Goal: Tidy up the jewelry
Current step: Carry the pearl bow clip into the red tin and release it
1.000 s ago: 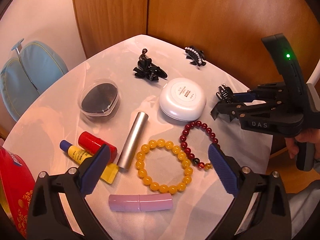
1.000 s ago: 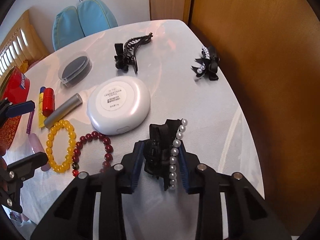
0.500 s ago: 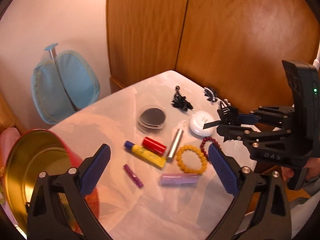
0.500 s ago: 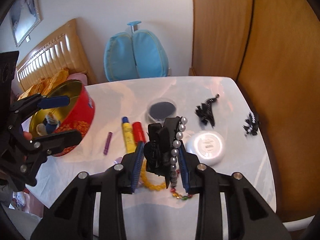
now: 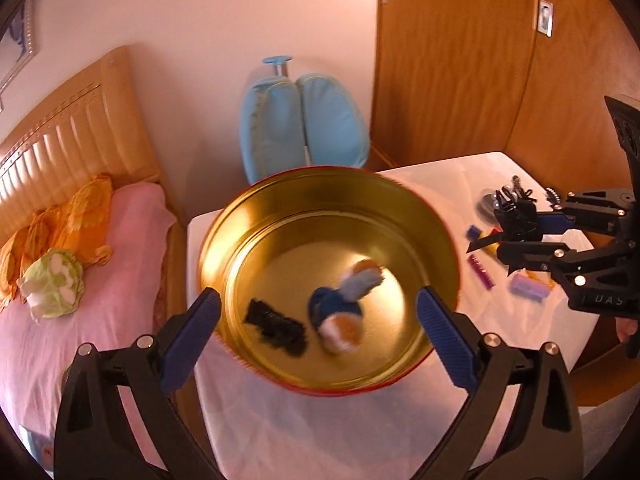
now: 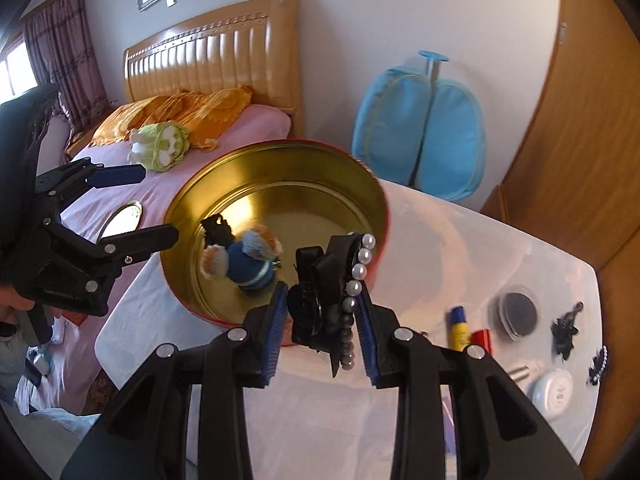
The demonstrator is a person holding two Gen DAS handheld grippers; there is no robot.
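Right gripper (image 6: 322, 326): jaws are clamped on a black hair clip (image 6: 320, 292) edged with a row of pearls; the clip is held upright between the blue pads (image 6: 276, 328). From the right wrist view it is seen over the near rim of the round tin (image 6: 376, 216), red outside and gold inside. In the left wrist view the same gripper (image 5: 516, 236) is seen to the right of the tin, above the table, with the dark clip (image 5: 518, 216) pinched at its tip.

Left gripper (image 5: 318, 336): jaws are spread wide, nothing held between them. The tin (image 5: 448, 240) is framed between the two blue pads (image 5: 444, 336); whether it is touched cannot be told. The left gripper is also seen in the right wrist view (image 6: 148, 208), at the tin's left side.

Inside the tin: a small black hair clip (image 5: 276, 326) and a blue and orange plush item (image 5: 340, 304), blurred, are lying on the gold floor.

On the white table (image 6: 480, 248), to the right of the tin: a yellow tube (image 6: 458, 328), a red stick (image 6: 480, 338), a clear case with a dark disc (image 6: 518, 314), a white round compact (image 6: 554, 390) and two more black hair clips (image 6: 566, 330) (image 6: 598, 366) near the far edge. Other small items are too blurred to be named.
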